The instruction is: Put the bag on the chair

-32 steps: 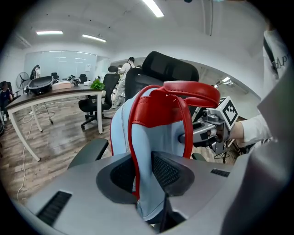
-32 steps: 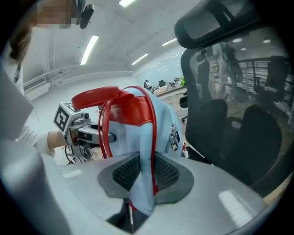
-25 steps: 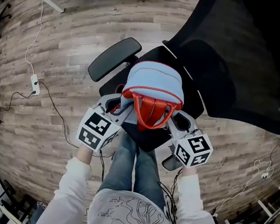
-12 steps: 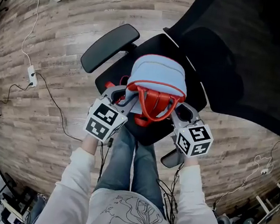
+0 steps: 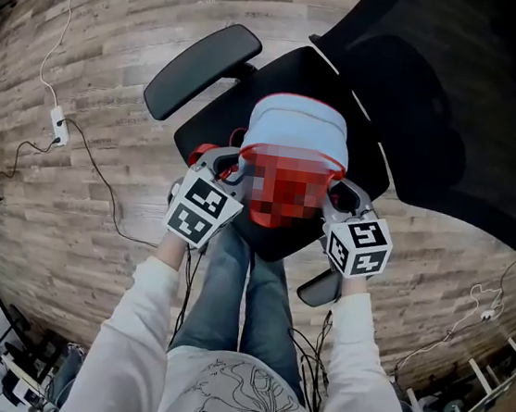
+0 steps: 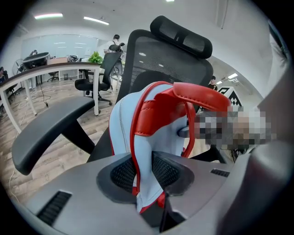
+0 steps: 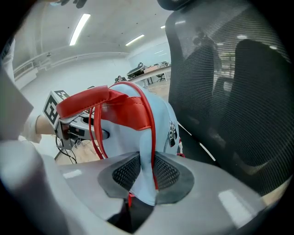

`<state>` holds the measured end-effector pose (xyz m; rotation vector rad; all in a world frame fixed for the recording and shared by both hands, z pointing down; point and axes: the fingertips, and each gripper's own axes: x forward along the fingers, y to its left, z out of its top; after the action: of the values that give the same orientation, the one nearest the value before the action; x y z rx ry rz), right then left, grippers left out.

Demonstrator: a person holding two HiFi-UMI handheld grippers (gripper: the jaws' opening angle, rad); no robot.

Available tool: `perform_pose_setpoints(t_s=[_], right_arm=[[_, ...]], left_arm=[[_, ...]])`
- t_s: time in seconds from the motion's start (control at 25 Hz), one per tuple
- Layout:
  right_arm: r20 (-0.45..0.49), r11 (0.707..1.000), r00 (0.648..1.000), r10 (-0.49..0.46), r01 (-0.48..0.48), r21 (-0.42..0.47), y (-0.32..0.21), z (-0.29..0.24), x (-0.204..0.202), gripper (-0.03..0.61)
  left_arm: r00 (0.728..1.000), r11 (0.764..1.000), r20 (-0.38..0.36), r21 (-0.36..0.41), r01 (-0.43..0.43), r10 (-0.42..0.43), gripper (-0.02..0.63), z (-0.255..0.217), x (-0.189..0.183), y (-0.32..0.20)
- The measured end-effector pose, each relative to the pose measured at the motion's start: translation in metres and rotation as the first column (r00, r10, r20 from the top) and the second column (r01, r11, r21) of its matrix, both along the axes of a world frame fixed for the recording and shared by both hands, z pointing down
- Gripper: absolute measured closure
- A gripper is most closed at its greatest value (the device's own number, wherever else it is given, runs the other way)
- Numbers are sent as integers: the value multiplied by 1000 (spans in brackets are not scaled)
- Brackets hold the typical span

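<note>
Left gripper and right gripper fingers are pinching the blue-red bag fabric over the chair, frame centre.

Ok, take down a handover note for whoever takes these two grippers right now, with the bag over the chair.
Left gripper: jaws shut on the left edge of the bag.
Right gripper: jaws shut on its right edge.
Bag: upright, held between both grippers over the chair seat. Whether its base touches the seat can't be told.
Done: bag picked up and brought over the seat.
Left: set it down, open both jaws, pull back.
</note>
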<state>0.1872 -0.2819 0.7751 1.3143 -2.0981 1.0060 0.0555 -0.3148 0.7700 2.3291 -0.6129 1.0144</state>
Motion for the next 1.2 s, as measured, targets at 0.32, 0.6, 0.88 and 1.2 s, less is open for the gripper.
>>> perform_pose_setpoints(t_s=[0.32, 0.6, 0.88, 1.2], right_arm=[[27, 1000, 999, 24, -25, 16, -3, 9, 7, 483], [38, 999, 999, 32, -33, 25, 5, 14, 6, 466], [42, 992, 995, 91, -94, 79, 4, -10, 13, 382], [55, 966, 981, 187, -193, 170, 6, -72, 34, 382]], left_arm=[[1000, 1000, -31, 25, 4, -4, 512, 7, 7, -3], [998, 999, -43, 25, 38, -37, 495, 10, 3, 4], [995, 995, -62, 42, 86, -83, 430, -6, 0, -1], [991, 988, -76, 100, 120, -113, 417, -55, -11, 4]])
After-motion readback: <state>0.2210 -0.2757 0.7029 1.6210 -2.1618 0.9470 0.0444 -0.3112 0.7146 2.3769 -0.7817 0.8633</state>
